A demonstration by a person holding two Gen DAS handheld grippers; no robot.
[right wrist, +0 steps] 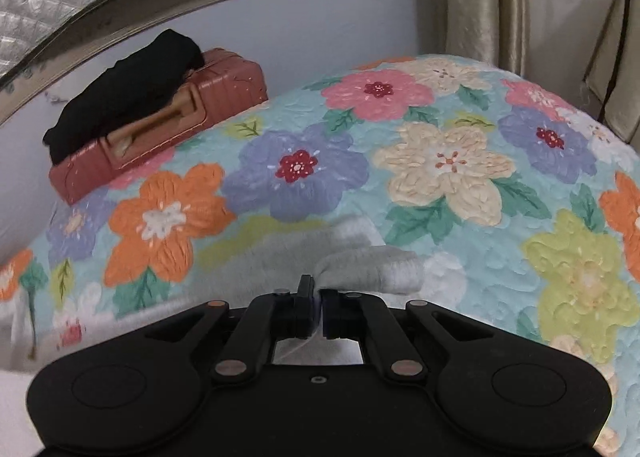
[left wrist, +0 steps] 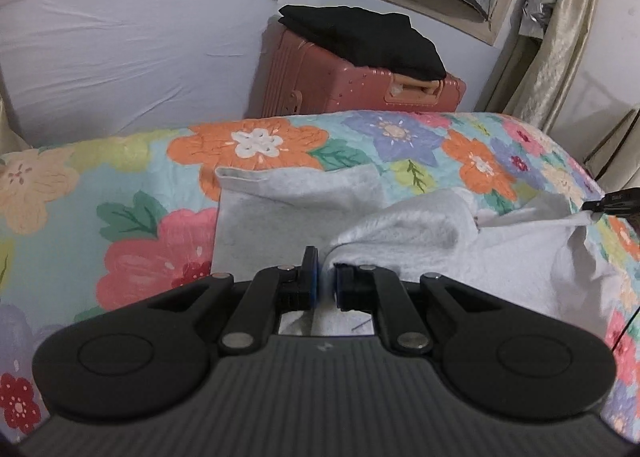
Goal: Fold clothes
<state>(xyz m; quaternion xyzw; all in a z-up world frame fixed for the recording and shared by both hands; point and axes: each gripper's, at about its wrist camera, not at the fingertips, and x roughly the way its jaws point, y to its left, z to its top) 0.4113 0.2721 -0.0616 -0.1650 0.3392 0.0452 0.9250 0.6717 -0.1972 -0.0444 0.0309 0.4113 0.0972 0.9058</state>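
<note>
I hold both jaws clamped on the grey garment [left wrist: 296, 213]: left gripper [left wrist: 327, 277] and right gripper [right wrist: 318, 307] pinch its near edge, lifting it off the floral bedspread [right wrist: 440, 177] for folding.

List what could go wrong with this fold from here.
1. Each tool, left tool and right tool, pinches only a thin edge of the grey garment; it may slip free.
2. The fleece side is bunched between them, so the fold could land creased.
3. The floral quilt might drag the cloth.
</note>
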